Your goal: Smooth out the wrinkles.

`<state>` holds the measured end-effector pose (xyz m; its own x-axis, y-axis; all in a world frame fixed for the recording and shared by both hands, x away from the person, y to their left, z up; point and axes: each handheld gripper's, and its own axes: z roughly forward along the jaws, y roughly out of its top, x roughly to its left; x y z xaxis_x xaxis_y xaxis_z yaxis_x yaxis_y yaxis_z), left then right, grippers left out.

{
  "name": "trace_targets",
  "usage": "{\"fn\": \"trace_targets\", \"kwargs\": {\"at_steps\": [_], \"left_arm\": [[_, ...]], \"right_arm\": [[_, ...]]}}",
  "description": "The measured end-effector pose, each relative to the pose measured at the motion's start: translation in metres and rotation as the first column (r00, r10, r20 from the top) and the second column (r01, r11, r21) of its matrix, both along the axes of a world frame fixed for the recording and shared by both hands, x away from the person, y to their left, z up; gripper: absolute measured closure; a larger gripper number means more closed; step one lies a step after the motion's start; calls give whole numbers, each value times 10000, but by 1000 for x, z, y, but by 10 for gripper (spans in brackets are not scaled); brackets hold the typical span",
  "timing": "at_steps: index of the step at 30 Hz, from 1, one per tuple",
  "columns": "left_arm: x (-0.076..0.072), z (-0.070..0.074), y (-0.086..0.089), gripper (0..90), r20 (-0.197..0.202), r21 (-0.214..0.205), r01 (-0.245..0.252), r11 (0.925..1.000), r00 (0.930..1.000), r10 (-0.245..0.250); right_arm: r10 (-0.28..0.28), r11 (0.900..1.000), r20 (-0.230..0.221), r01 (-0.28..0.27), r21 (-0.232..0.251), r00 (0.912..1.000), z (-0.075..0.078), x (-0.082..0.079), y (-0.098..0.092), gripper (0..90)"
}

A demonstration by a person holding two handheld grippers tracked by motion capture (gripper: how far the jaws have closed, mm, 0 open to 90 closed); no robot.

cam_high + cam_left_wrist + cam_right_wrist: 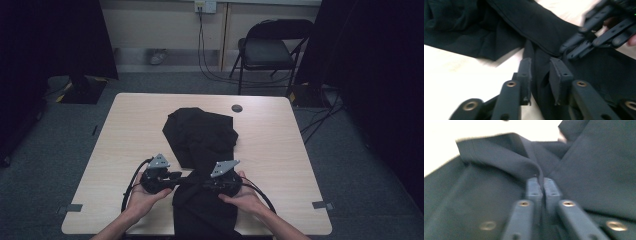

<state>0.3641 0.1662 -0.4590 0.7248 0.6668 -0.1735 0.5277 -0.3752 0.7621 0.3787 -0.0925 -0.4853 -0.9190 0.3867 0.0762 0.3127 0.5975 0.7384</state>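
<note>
A black garment (pixel 202 135) lies crumpled on the light wooden table (pixel 130 130), with its near part hanging over the front edge. My left gripper (pixel 176 179) is at the garment's left side, near the front. In the left gripper view its jaws (pixel 540 72) stand apart with a fold of the black cloth (pixel 536 25) between them. My right gripper (pixel 204 186) rests on the cloth just right of the left one. Its jaws (pixel 541 183) are shut on a raised fold of the garment (pixel 599 157). The right gripper's fingers (pixel 584 42) also show in the left gripper view.
A small dark round disc (pixel 237 108) sits near the table's far edge. A black folding chair (pixel 270 50) stands on the carpet beyond the table. Bare tabletop lies to the left and right of the garment. A hand holds each gripper at the front edge.
</note>
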Motion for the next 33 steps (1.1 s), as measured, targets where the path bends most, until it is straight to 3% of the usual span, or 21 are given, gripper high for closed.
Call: {"fn": "trace_targets", "kwargs": {"at_steps": [3,4,6,9,12,13,15,16,19,22,24,25,27,28,30,31,33], "left_arm": [[12,-2,2,596,-101,-290,-657,9974,9978,655],[15,-2,4,583,-166,-339,-763,9965,9970,757],[21,-5,7,583,-412,-650,-1176,9909,9925,1151],[23,-8,4,599,-236,-259,-840,9961,9962,834],[25,-13,-12,580,3,199,-333,9992,9994,333],[27,-16,-18,546,-59,107,-85,9999,9999,85],[29,-22,-29,526,-54,690,-50,9976,10000,54],[30,-25,-33,546,-214,784,133,9968,9997,-117],[27,-31,-38,835,-245,1422,633,9878,9979,-604],[19,-20,-31,883,-351,1003,496,9937,9983,-463],[11,-12,-23,883,-324,1077,578,9925,9980,-546],[6,-11,-17,882,-500,1155,649,9912,9970,-594],[-4,-11,-5,881,-589,1324,526,9898,9972,-452],[-8,-13,1,874,-669,1197,454,9918,9971,-376],[-13,-16,8,837,-930,1270,259,9916,9956,-141],[-14,-16,10,776,-1035,1164,55,9932,9946,66],[-12,-11,14,631,-845,772,-337,9964,9956,402]], "right_arm": [[-137,9951,-24,138,983,9999,19,2,-10,879],[-285,9872,19,279,1570,9996,28,2,-17,879],[-508,9768,176,460,2094,9986,41,3,-26,879],[-1055,9584,227,956,2689,9942,54,10,-45,880],[-1232,9590,-68,1209,2565,9924,47,15,-52,879],[-1169,9649,-142,1169,2350,9930,41,14,-51,879],[-1032,9775,-239,1059,1825,9944,30,13,-47,877],[-999,9810,-248,1027,1648,9947,27,12,-45,877],[-892,9823,-339,936,1625,9954,25,10,-43,876],[-698,9747,-318,750,2106,9970,33,3,-43,876],[-527,9710,-322,587,2318,9981,37,-3,-42,876],[-418,9704,-330,484,2368,9986,38,-7,-41,875],[-141,9743,-507,251,2239,9986,33,-15,-36,866],[-59,9799,-567,171,1987,9984,28,-18,-33,845],[117,9909,-699,-22,1343,9975,17,-23,-24,741],[147,9934,-597,-78,1140,9981,16,-24,-21,642],[129,9902,-586,-46,1397,9982,22,-22,-20,546]]}}
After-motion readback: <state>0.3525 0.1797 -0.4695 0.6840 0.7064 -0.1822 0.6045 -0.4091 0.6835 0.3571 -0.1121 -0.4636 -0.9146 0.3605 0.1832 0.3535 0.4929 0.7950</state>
